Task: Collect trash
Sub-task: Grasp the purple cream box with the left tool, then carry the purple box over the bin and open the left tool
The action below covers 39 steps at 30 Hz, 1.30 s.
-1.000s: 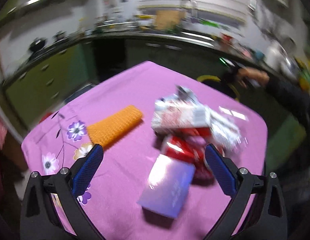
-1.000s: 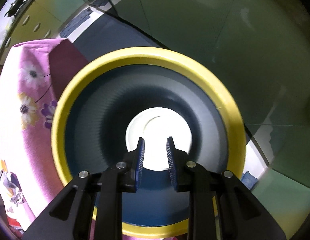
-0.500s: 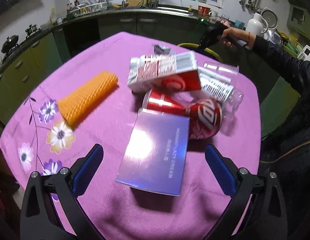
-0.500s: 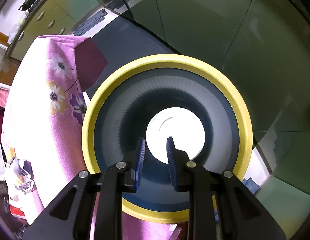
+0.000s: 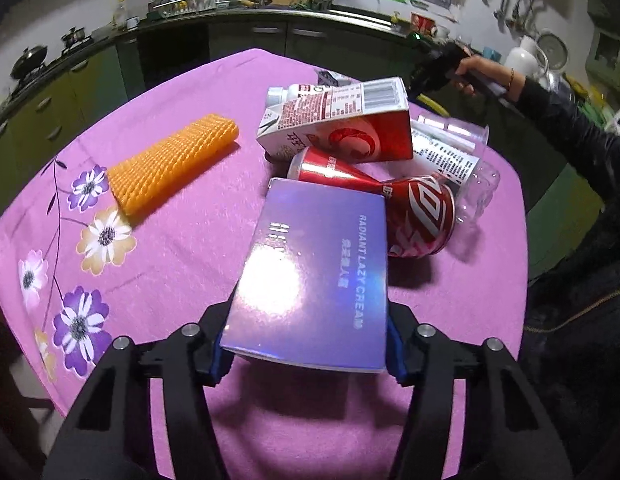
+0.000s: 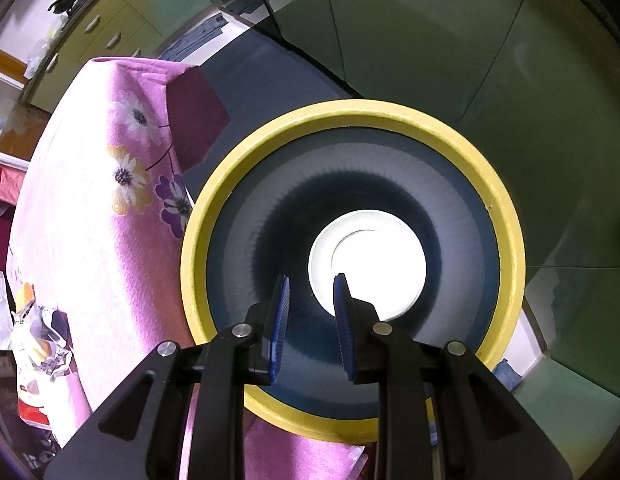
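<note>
Left wrist view: nearest the camera, the left gripper (image 5: 306, 354) is closed onto the near end of a purple cream box (image 5: 313, 276), one blue pad pressed to each long side; whether the box is lifted or resting on the worktop (image 5: 182, 248) cannot be told. The narrow dimension is taken, probably because that width suits the jaws and leaves the box pointing forward for carrying. Just beyond, touching the box's far end, a crushed red cola can (image 5: 393, 204) lies on its side, and a red-and-white carton (image 5: 341, 128) is leaned over it. A clear plastic bottle (image 5: 465, 164) is wedged behind both, toward the worktop's right edge, much of it hidden. The trash appears heaped together so that pieces can be taken one at a time. An orange ribbed roll (image 5: 170, 164) lies apart near the left edge; what it is cannot be made out. At the far right corner, the person's right hand (image 5: 467, 74) is seen.

Right wrist view: the right gripper (image 6: 311, 314) is held over a yellow-rimmed bin (image 6: 349, 112) standing beside the cloth-draped worktop corner, with jaws parted narrowly and nothing between them. Something white shows at the bin's bottom, too overexposed to identify. The bin's near rim is cut off by the gripper body.
</note>
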Each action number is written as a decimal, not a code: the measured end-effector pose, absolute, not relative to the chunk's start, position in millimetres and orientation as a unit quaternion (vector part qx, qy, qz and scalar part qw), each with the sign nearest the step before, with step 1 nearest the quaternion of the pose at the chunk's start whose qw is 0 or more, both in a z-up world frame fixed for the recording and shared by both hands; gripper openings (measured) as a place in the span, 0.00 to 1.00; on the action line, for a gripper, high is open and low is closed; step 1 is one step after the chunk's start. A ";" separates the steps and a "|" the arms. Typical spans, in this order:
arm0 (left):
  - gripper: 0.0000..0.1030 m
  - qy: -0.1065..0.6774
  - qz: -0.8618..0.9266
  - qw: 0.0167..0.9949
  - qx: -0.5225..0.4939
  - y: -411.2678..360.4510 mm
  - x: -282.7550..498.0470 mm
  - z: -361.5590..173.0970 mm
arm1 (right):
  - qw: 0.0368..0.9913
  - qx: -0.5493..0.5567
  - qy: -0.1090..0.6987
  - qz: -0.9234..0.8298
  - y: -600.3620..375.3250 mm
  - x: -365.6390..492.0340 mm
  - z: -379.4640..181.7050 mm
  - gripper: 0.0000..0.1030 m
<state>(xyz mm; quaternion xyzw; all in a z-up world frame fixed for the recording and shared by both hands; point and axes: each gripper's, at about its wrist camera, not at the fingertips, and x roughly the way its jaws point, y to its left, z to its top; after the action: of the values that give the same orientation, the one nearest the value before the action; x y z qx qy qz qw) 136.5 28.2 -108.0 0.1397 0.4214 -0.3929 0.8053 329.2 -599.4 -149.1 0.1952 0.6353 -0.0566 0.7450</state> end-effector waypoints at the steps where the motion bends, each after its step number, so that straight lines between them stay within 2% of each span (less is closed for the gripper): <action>1: 0.52 0.420 -0.391 0.809 0.131 29.9 136.0 -106.8 | 0.746 0.196 0.634 -0.055 -600.8 326.9 -147.7 0.23; 9: 0.50 0.403 -0.365 0.832 0.110 40.1 130.3 -88.6 | 0.751 0.205 0.626 -0.045 -606.0 319.2 -143.4 0.23; 17: 0.50 0.372 -0.375 0.838 0.139 10.7 125.0 -37.2 | 0.765 0.222 0.604 -0.035 -618.6 307.6 -130.6 0.23; 23: 0.50 0.344 -0.446 0.808 0.173 -78.6 142.5 9.8 | 0.786 0.231 0.572 -0.038 -644.1 278.1 -102.9 0.23; 28: 0.50 0.350 -0.511 0.767 0.169 -172.1 166.5 21.7 | 0.799 0.237 0.550 -0.049 -673.9 237.0 -82.0 0.23; 39: 0.50 0.438 -0.523 0.706 0.191 -389.6 232.3 -38.0 | 0.802 0.279 0.523 -0.066 -738.7 160.4 -89.2 0.23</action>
<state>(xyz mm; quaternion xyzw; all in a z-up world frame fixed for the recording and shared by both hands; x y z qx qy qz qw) 232.3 -389.6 -38.0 0.1905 0.4378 -0.5230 0.7061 160.4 -738.7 -89.2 0.2795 0.5235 -0.0656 0.8022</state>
